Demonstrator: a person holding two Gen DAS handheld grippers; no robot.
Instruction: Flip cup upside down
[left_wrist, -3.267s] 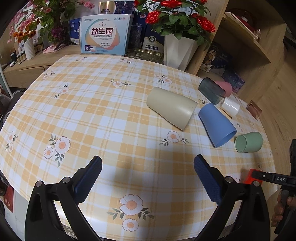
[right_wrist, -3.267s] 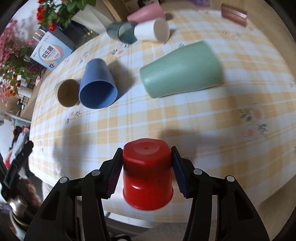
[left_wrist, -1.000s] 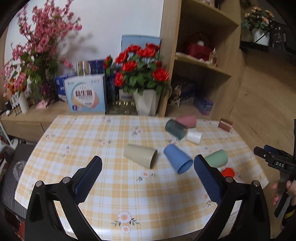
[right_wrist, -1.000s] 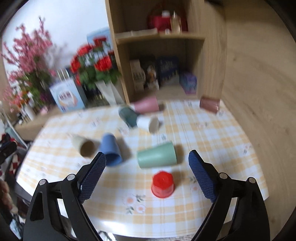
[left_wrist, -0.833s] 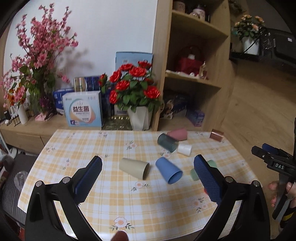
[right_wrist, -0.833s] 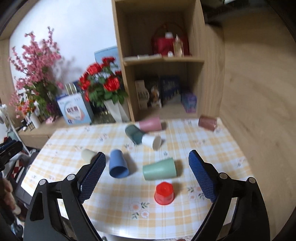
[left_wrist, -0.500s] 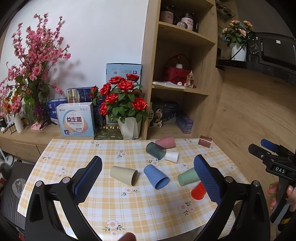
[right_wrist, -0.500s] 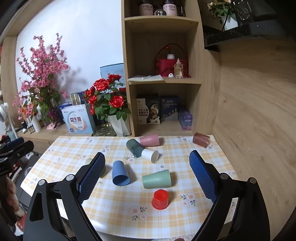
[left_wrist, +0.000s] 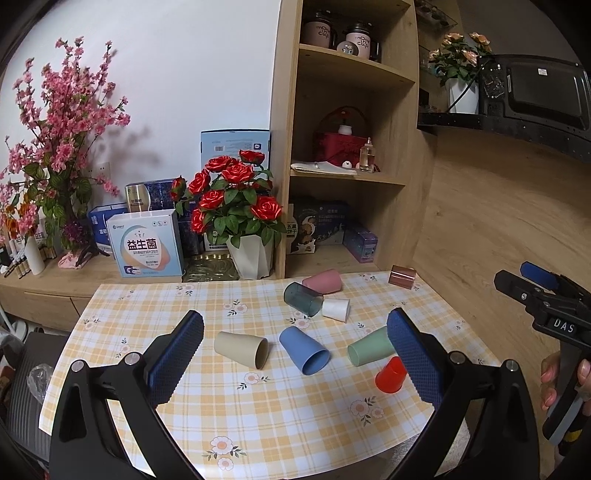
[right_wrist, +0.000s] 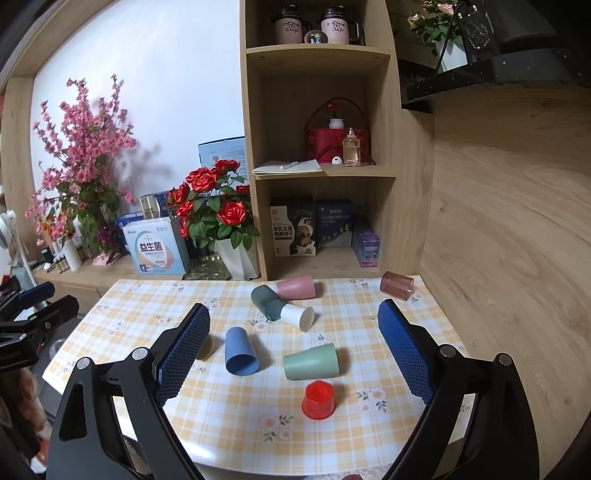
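Red cup inverted near table front edge; fingers spread wide.

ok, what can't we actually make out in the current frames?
- Beige cup: right wrist view, mostly hidden behind the right gripper's left finger; clear only in the left view.
- Red cup: left wrist view, its right side covered by the left gripper's right finger.
- Brown cup: too small in both views to tell what's inside.
- Table's near edge: hidden behind both grippers' bodies.

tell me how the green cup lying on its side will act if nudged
The green cup lies on its side, so it would probably roll, curving because it tapers. It looks like thin plastic, likely light. Rolling forward, it may bump the red cup.
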